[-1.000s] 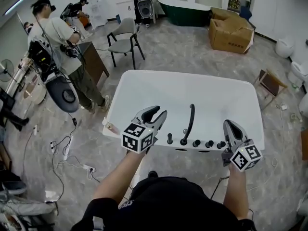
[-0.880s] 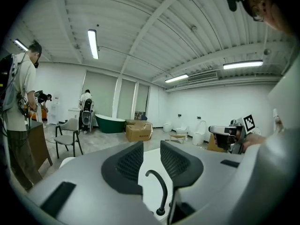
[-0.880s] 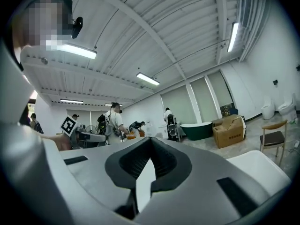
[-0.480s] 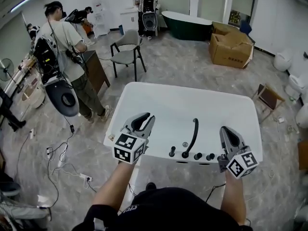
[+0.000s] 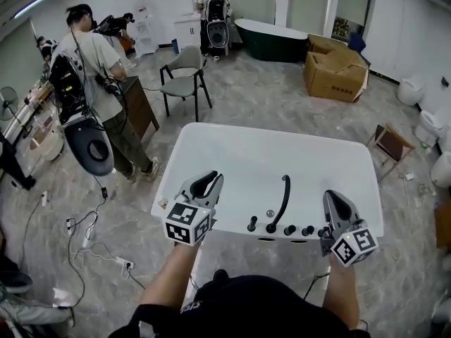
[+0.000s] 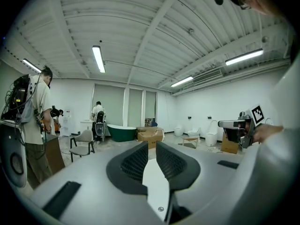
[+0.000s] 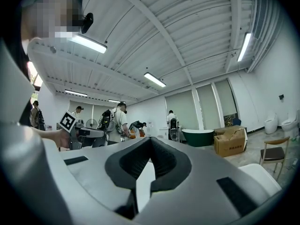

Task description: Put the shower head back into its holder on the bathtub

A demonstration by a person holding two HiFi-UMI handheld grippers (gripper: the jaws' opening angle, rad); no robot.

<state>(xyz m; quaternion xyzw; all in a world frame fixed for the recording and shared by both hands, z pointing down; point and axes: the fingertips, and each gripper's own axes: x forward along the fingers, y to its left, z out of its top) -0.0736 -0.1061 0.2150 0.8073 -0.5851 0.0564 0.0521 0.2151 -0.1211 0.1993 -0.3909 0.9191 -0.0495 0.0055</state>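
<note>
1. Here, a white bathtub [image 5: 282, 150] is seen from above in the head view, and both hand-held grippers are held up over its near rim.
2. The left gripper [image 5: 213, 180] is held above the tub's near left corner, with its marker cube [image 5: 187, 223] turned towards the camera. Its jaws have just been closing and are now drawn almost together, with only a thin slit left between them. Nothing is gripped; only the room beyond is seen past them in the left gripper view.
3. The right gripper [image 5: 330, 195] is held above the near right part of the rim, just beside the rightmost knob. Its jaws are pressed fully together, and nothing is held in them.
4. What is taken to be the shower head [image 5: 283, 194], a long curved black piece, is found on the near rim between the two grippers. Its lower end is seated in the row of black fittings [image 5: 296, 229], and its upper end leans over the basin. It is touched by neither gripper. Whether that fitting is its holder cannot be made out.
5. Beyond the tub, a grey chair [image 5: 184, 65], a cardboard box [image 5: 337, 72] and a dark green tub [image 5: 271, 30] are set on the marbled floor. At the left a person [image 5: 88, 69] is seen, with cables [image 5: 91, 224] strewn nearby.
</note>
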